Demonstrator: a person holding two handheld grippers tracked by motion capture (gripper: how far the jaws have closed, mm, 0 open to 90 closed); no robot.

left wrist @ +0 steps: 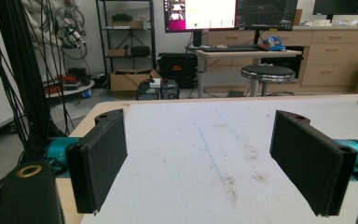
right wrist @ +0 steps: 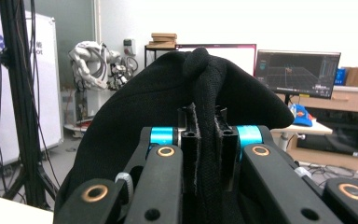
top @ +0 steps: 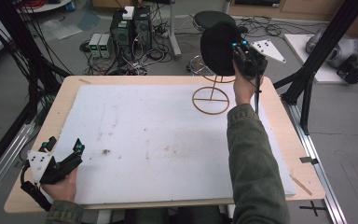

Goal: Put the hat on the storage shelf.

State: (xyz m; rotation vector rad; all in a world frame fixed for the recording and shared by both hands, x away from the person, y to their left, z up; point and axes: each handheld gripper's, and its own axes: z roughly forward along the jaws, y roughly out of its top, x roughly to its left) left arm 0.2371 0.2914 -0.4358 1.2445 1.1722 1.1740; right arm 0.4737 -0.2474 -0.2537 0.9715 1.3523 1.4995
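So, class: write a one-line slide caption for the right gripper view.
Right gripper shut on a fold of the black hat, lifted before lab monitors.

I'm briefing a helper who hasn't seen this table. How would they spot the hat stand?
Start at the white mat covering the table, then look to its far right corner. The wooden stand there has a ring base with crossbars and a thin stem, just beneath the black hat pinched in the right gripper.

Left gripper over the table, jaws wide apart

Its 2 black pads stand apart with nothing between them, above a white, stained sheet. Beyond the table edge: a stool, a desk, 2 monitors and hanging cables.
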